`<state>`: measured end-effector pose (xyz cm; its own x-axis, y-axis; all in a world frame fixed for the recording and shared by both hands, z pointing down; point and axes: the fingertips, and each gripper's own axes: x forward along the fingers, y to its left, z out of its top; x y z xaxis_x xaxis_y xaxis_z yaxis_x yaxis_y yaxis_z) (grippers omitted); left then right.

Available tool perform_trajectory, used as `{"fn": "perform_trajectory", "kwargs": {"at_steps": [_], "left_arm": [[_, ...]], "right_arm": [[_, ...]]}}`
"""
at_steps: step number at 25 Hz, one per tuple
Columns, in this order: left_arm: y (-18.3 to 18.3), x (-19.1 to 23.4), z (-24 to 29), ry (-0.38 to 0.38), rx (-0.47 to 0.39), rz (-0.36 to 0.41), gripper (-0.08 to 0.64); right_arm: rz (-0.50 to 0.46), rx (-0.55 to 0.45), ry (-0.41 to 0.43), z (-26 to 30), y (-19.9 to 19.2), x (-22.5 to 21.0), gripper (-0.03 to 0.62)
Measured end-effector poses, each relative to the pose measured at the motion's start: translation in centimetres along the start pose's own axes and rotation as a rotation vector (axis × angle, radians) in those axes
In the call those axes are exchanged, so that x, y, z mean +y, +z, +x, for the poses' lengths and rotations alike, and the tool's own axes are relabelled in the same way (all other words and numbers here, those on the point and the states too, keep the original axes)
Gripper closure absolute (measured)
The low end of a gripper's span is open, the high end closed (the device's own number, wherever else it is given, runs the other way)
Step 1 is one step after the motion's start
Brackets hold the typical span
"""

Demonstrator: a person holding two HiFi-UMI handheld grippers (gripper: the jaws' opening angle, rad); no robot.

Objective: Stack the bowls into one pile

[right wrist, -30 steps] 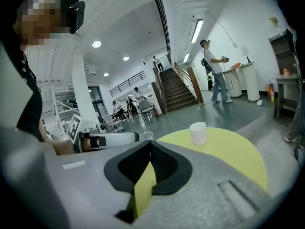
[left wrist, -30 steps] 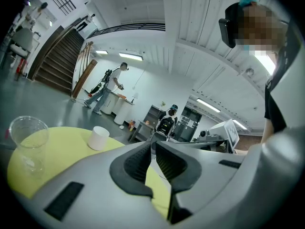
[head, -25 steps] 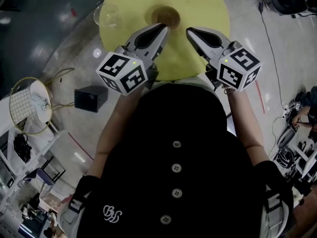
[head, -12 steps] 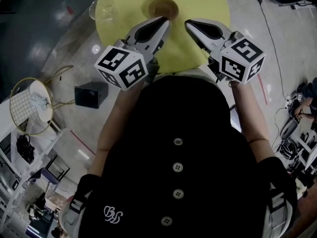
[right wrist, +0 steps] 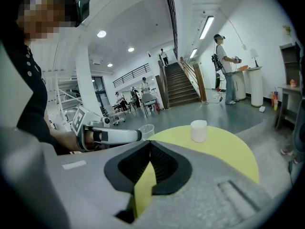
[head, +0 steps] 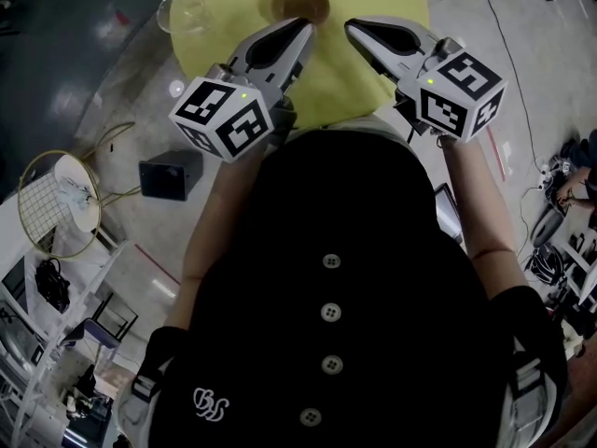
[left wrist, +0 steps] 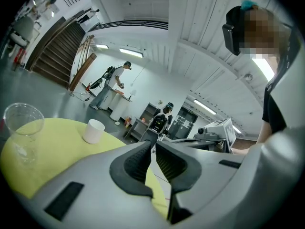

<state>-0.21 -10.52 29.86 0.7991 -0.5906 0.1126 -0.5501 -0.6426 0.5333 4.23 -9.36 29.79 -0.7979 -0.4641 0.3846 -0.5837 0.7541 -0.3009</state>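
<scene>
1. Clear plastic cup (head: 184, 9) stands near the left edge of the round yellow table (head: 326, 91).
2. Left gripper (head: 302, 30) hovers over the table, its jaws closed together with nothing between them.
3. Brown round bowl (head: 300, 3) sits on the table's far side, just beyond the left gripper's tip.
4. Right gripper (head: 354, 28) hangs just beside the left one, jaws pressed together and empty.

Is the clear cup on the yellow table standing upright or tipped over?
Upright. In the left gripper view the clear cup stands on its base on the yellow table, open rim up.
</scene>
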Motion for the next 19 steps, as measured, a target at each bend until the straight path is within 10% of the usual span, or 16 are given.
{"fn": "perform_trajectory", "kwargs": {"at_steps": [19], "left_arm": [[-0.27,0.04,0.19,-0.022,0.009,-0.013,0.520]], "right_arm": [[-0.017,0.016,-0.006,-0.41,0.01,-0.06,0.589]]}}
